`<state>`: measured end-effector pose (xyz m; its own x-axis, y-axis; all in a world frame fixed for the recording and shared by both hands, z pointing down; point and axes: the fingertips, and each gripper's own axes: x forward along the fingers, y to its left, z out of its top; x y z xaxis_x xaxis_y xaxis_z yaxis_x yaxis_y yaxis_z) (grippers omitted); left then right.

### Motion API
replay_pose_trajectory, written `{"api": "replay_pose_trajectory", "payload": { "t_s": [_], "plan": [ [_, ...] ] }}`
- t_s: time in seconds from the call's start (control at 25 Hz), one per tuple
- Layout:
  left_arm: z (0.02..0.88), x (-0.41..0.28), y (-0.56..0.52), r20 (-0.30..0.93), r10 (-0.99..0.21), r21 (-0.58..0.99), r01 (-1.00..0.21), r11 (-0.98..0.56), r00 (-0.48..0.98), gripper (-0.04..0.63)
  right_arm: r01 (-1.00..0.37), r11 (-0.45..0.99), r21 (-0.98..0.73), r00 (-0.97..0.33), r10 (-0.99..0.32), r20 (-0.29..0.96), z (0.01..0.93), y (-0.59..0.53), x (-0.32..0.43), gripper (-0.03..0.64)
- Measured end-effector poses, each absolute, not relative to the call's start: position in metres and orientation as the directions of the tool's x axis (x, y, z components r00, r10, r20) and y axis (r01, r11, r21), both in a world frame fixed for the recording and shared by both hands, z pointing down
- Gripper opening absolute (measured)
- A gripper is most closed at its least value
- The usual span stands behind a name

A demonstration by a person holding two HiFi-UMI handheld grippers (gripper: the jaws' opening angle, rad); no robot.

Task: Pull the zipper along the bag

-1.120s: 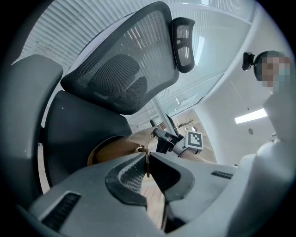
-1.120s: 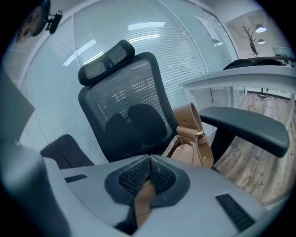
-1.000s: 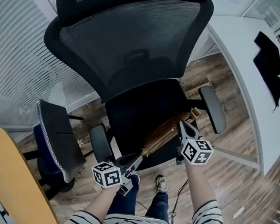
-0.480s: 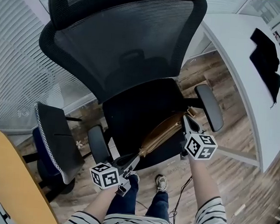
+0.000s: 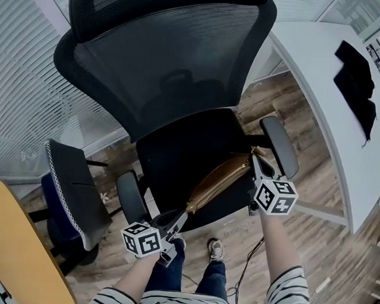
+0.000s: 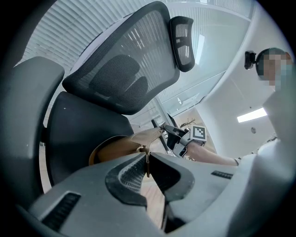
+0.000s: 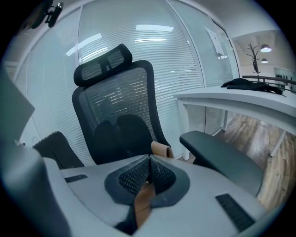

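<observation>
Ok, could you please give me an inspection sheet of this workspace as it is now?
Surface: black chair seat, carries the brown bag.
Job's things: brown bag lies across the seat; zipper slider not clear.
Clutter: dark cloth on the white desk.
Grippers: left gripper shut on a thin tab at the bag's near end; right gripper shut at its far end, likely on the zipper pull.
Cables: one thin cable on the wooden floor.
Surroundings: second chair, window blinds, yellow tabletop.

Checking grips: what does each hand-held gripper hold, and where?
Left hand-held gripper: the brown bag's near tab. Right hand-held gripper: its far end, likely the zipper pull.
</observation>
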<state>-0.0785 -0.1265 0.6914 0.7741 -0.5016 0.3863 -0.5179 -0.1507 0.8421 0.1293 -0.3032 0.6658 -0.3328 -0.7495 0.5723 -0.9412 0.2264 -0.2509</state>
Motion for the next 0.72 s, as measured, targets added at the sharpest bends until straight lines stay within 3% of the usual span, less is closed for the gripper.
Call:
{"api": "replay_pose_trajectory", "payload": {
  "t_s": [0.72],
  "plan": [
    [0.698, -0.083, -0.127, 0.432, -0.518, 0.807, -0.573, -0.144, 0.738, 0.044, -0.958, 0.228, -0.175, -0.287, -0.767, 0.573, 0.648, -0.298, 0.133, 0.032]
  ]
}}
